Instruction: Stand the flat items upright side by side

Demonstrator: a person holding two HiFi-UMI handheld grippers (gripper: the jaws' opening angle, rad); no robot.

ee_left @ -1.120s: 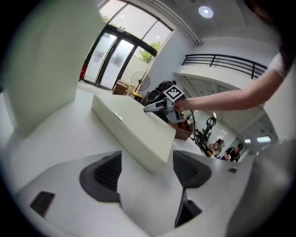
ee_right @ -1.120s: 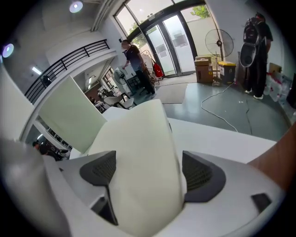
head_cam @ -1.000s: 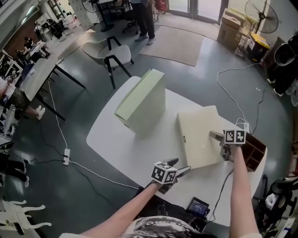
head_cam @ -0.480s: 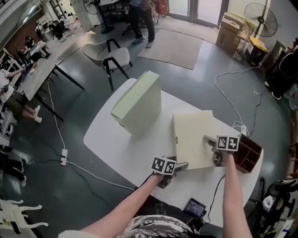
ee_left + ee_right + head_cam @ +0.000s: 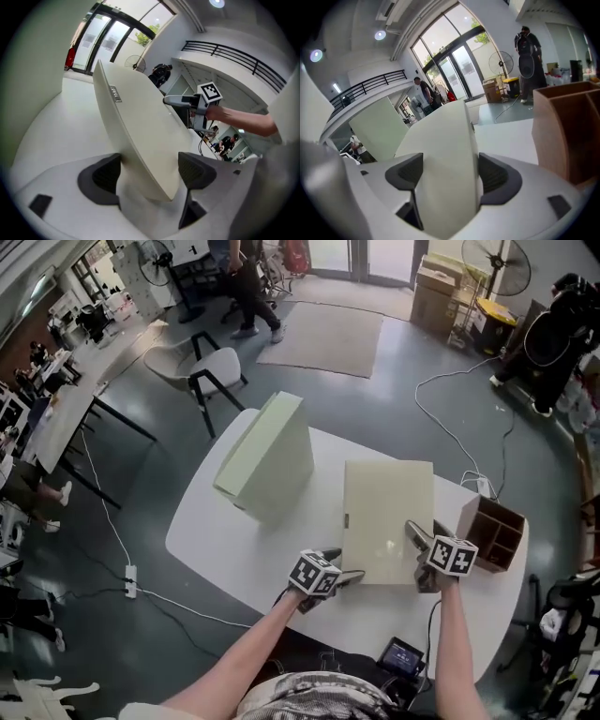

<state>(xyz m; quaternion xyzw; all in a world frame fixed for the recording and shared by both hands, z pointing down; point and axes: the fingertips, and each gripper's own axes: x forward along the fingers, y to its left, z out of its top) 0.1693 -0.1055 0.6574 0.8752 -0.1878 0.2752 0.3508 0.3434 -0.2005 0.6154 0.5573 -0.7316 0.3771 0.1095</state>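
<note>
One pale green flat panel (image 5: 267, 460) stands upright at the back left of the white table (image 5: 216, 540). A second cream panel (image 5: 386, 517) lies flat to its right. My left gripper (image 5: 342, 565) sits at this panel's near left corner. In the left gripper view the corner (image 5: 140, 126) lies between the wide jaws of that gripper (image 5: 150, 171), with the right pad not pressing. My right gripper (image 5: 422, 532) is at the near right corner. Its jaws are closing, and in the right gripper view the panel's edge (image 5: 445, 154) fills that gripper (image 5: 446, 176), both pads touching.
A brown wooden organizer (image 5: 492, 532) stands at the table's right edge, close beside my right gripper. A small screen device (image 5: 401, 655) lies at the near edge. A chair (image 5: 211, 367) and floor cables surround the table; people stand far behind.
The flat panel has swung round square to me and shifted left. Both grippers moved onto its near corners, and the right jaws narrowed onto its edge.
</note>
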